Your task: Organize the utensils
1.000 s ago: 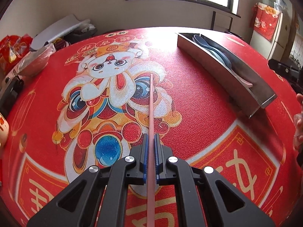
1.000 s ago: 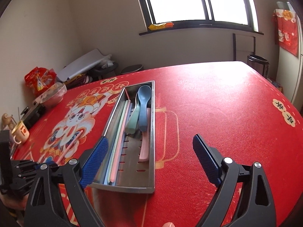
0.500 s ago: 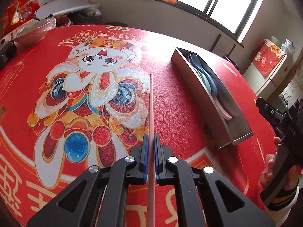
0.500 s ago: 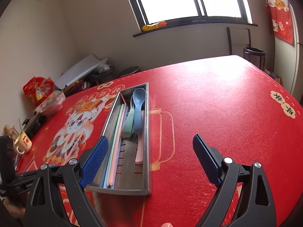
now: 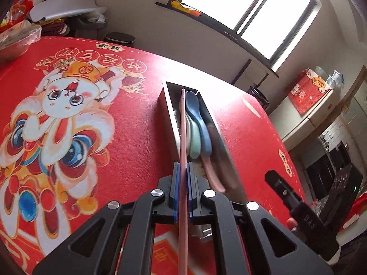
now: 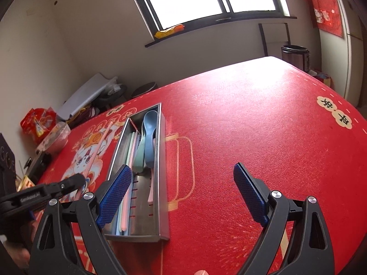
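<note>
My left gripper [image 5: 182, 167] is shut on a long pink chopstick [image 5: 183, 126], which juts forward in the air above the steel utensil tray [image 5: 168, 105] and runs along its length. In the tray lie a blue spoon [image 5: 197, 119], a green spoon [image 5: 193, 142] and a pink spoon [image 5: 213, 174]. The right wrist view shows the same tray [image 6: 161, 183] with several pastel chopsticks [image 6: 130, 149] along its left side and the blue spoon [image 6: 150, 123]. My right gripper [image 6: 181, 171] stands open and empty at the tray's near end. The left gripper [image 6: 73, 182] shows at its left.
The table wears a red cloth with a cartoon rabbit print [image 5: 68, 105]. At its far left stand a plastic-wrapped bowl [image 6: 55, 137], a red snack bag [image 6: 37, 123] and a black device [image 6: 39, 162]. A dark chair [image 6: 274, 36] and a bin [image 6: 296, 55] stand beyond the far edge.
My left gripper has risen and swung right with the pink chopstick, from over the rabbit print to over the tray. My right gripper has shifted slightly and rolled, still open.
</note>
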{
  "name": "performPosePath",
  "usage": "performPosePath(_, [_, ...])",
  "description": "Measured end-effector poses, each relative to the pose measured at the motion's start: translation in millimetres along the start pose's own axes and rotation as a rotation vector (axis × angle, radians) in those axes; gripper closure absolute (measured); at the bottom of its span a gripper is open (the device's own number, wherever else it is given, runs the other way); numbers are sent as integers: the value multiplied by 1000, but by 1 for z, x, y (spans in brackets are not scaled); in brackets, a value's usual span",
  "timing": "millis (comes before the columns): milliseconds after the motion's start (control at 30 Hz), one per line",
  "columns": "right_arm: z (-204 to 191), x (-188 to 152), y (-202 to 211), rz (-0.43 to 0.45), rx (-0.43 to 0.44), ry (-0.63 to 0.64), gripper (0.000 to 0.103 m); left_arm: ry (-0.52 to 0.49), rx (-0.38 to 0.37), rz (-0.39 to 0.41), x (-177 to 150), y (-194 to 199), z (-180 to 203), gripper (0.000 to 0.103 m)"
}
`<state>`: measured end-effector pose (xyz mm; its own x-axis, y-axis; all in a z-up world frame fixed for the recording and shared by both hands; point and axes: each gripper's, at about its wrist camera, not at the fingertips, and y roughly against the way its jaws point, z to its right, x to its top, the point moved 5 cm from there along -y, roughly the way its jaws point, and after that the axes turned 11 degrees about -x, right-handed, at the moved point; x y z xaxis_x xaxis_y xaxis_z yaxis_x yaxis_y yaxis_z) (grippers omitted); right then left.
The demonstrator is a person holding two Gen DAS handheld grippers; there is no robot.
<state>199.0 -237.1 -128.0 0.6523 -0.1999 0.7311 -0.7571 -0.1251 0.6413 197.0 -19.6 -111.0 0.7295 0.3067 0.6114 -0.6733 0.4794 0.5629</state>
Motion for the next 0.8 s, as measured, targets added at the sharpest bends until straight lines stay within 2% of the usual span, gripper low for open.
performPosePath(133, [6,2,-2,-3,-5,-27,16,71,0,3,8,-27,7,97])
performPosePath(333, [11,3,-4,-17,7,-56,16,104,38,-1,11,-53,7,97])
performPosePath(567, [15,3,-5,-32,23,-78,16,84,93,-8,11,-63,2,97])
performPosePath(800, [20,2,-8,-36,8,-91,16,-19,120,6,14,-49,15,85])
